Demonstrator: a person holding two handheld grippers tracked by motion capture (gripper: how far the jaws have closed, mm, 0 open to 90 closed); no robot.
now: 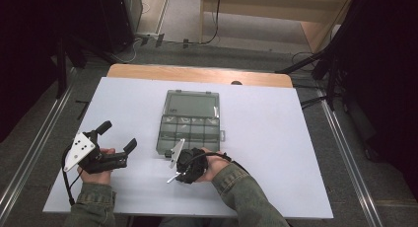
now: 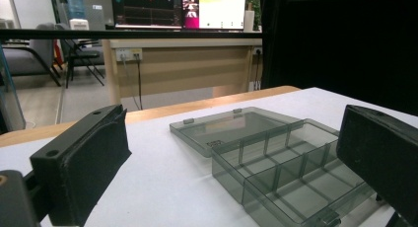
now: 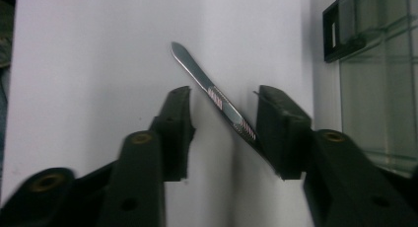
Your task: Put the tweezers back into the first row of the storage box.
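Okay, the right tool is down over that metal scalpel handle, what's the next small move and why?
Probably close the right tool a little further, until both pads press the scalpel handle. It lies flat on the white table, slanting across the gap, against one pad with space left at the other. The open compartment box sits just beyond, so gripping likely comes before lifting.

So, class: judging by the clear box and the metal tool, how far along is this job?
Done: the smoky clear plastic compartment box lies open on the white table, its compartments bare. In hand: the right gripper straddles the thin silver metal scalpel handle, not yet clamped. Left: probably lifting it into a compartment. The left gripper waits open.
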